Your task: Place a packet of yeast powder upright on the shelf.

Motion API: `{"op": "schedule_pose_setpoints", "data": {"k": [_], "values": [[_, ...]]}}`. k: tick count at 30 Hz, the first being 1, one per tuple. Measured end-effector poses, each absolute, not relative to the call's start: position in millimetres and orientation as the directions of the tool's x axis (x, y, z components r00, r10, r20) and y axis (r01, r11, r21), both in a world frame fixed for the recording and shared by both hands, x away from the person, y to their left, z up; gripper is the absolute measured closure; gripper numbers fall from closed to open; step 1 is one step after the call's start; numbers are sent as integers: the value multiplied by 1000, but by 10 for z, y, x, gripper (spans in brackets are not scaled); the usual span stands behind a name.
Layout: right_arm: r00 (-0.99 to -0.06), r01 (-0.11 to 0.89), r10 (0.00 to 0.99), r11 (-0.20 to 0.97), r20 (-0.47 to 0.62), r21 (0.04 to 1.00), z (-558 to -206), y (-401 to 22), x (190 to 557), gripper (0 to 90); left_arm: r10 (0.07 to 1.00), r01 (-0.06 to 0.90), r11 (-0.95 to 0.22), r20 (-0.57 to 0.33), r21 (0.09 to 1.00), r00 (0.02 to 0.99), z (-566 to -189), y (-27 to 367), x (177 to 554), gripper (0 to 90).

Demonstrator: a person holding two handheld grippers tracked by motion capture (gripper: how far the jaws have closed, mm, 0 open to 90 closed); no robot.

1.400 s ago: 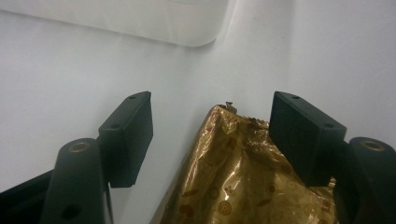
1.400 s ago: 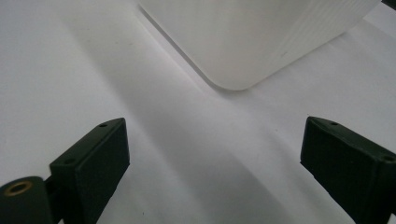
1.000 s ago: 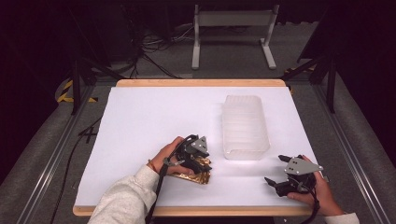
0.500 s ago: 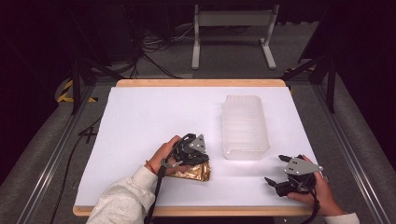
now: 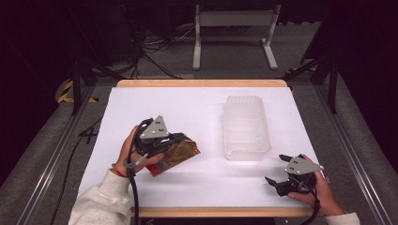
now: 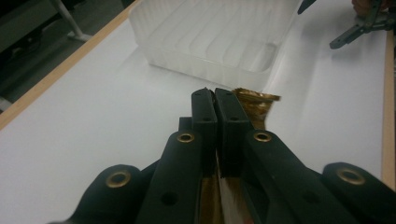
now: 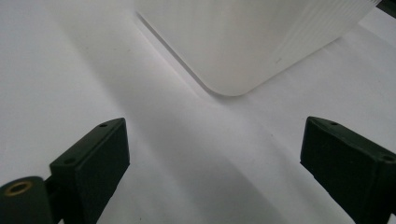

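- The table [image 5: 141,103] has a white top with a wooden rim along its far and near edges.
- A clear ribbed bin [image 5: 246,126] lies right of the table's middle, apart from both grippers. In the left gripper view it lies just past the jaw tips; in the right gripper view its rounded corner is ahead of the jaws.
- The left gripper [image 5: 170,141] is at the near left, held in the left hand [image 5: 133,152]. Its jaws are pressed together on a shiny brown-gold packet [image 5: 180,151].
- The right gripper [image 5: 278,169] is at the near right edge, in the right hand [image 5: 319,187]. Its jaws are spread wide, with bare table between them.
- The packet sticks out from the left jaws toward the bin, its free end tilted. I cannot tell whether it touches the table. A red patch shows at its near end.
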State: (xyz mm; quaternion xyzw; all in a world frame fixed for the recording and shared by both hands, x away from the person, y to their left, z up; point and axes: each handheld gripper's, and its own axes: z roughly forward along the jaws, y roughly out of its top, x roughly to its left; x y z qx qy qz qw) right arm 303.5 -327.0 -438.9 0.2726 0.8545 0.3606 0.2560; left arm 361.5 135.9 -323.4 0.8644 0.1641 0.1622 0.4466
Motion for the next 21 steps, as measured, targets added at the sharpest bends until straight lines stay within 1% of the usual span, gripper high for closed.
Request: {"op": "schedule_pose_setpoints", "data": {"k": [1,4,9,13,18,21], "values": [[-720,281,650,591,-241,756,-4389,-3270,3035,87,429,139,-547,134,825,893,-3234,1359,3615,877],[-723,280,649,591,-239,757,-4385,-3257,3050,87,462,149,-517,128,843,878,-3141,1573,3509,880],[-723,279,648,590,-238,758,-4376,-3239,3062,87,491,146,-493,135,858,861,-3106,1695,3412,883],[-723,278,647,593,-241,756,-4379,-3228,3079,87,514,139,-464,138,875,847,-3058,1748,3346,886],[-721,283,652,586,-235,759,-4376,-3232,3083,85,519,133,-451,138,882,843,-2987,1802,3339,885],[-716,285,658,580,-233,764,-4371,-3245,3085,85,526,134,-407,112,904,843,-2966,1813,3379,886]]}}
